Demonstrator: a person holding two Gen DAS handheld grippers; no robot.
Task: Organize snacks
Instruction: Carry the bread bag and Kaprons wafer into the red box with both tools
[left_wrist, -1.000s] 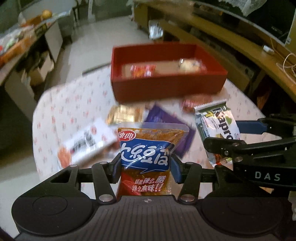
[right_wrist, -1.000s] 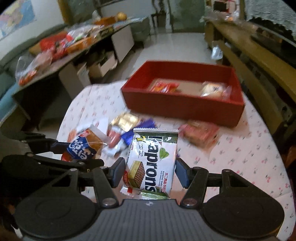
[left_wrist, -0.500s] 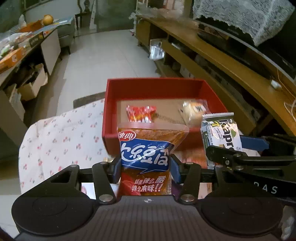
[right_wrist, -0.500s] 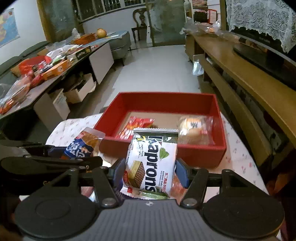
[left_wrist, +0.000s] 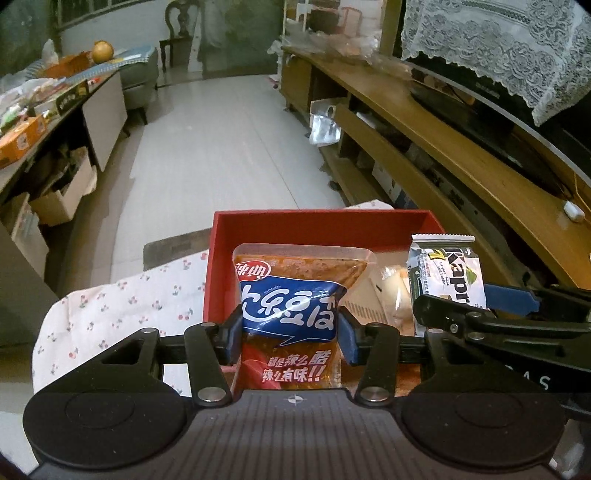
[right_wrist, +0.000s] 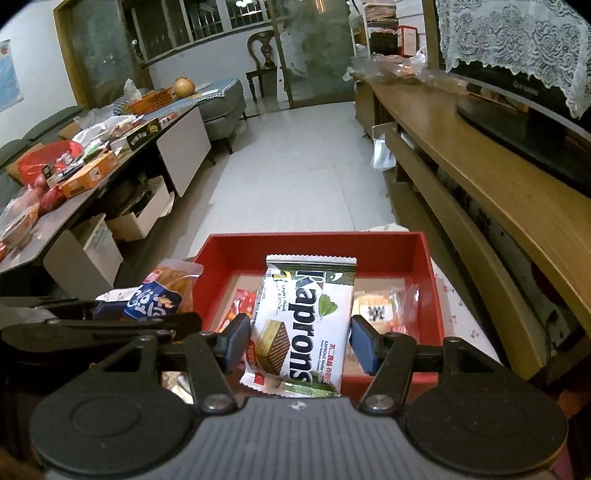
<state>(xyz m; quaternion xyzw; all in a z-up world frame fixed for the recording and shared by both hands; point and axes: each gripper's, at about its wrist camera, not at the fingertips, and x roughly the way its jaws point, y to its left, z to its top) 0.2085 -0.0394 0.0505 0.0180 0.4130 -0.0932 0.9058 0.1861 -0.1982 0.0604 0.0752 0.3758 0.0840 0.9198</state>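
A red box (left_wrist: 317, 225) sits on the cherry-print tablecloth (left_wrist: 110, 310) just ahead of both grippers. My left gripper (left_wrist: 290, 325) is shut on an orange and blue spicy snack packet (left_wrist: 291, 291), held upright over the box's near left part, its jaws closing a little tighter. Beside it on the right, my right gripper (right_wrist: 299, 339) is shut on a white and green Kaprons wafer packet (right_wrist: 306, 306), also above the box (right_wrist: 314, 243). Inside the box lie a small red packet (right_wrist: 240, 302) and a wrapped bun (right_wrist: 384, 306).
A long wooden TV cabinet (right_wrist: 480, 184) runs along the right, close to the table. On the left stands a low cabinet (right_wrist: 110, 155) heaped with boxes and bags. Pale tiled floor (left_wrist: 221, 147) stretches beyond the box.
Both grippers have carried their packets forward across the table, from over the loose snacks to above the red box. The loose snacks have dropped out of view.
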